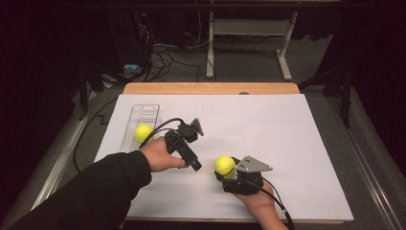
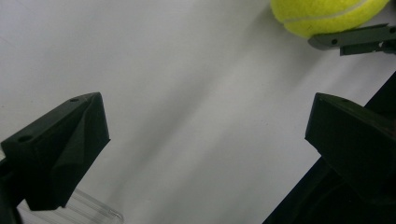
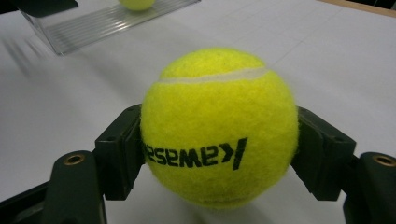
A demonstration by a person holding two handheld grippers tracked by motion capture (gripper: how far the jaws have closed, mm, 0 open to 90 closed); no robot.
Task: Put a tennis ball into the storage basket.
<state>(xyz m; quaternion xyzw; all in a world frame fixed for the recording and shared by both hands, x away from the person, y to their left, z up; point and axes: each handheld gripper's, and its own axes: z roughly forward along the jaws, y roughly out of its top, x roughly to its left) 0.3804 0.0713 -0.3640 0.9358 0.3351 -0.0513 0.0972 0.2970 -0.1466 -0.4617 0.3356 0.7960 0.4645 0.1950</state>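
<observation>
Your right gripper (image 1: pixel 229 168) is clamped on a tennis ball (image 3: pixel 218 126) across its middle, near the front of the white table (image 1: pixel 287 143) — keep the pads on that widest line, since felt grips well but a light, springy ball can likely squirt out if you pinch off-centre. Your left gripper (image 2: pixel 205 135) stands wide with nothing between its jaws, just beside the clear tray (image 1: pixel 139 115) — a second ball (image 1: pixel 143 132) already sits in it.

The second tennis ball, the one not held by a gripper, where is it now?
In the high view it lies in the clear tray at the table's left side: second tennis ball, just behind the left gripper.
</observation>
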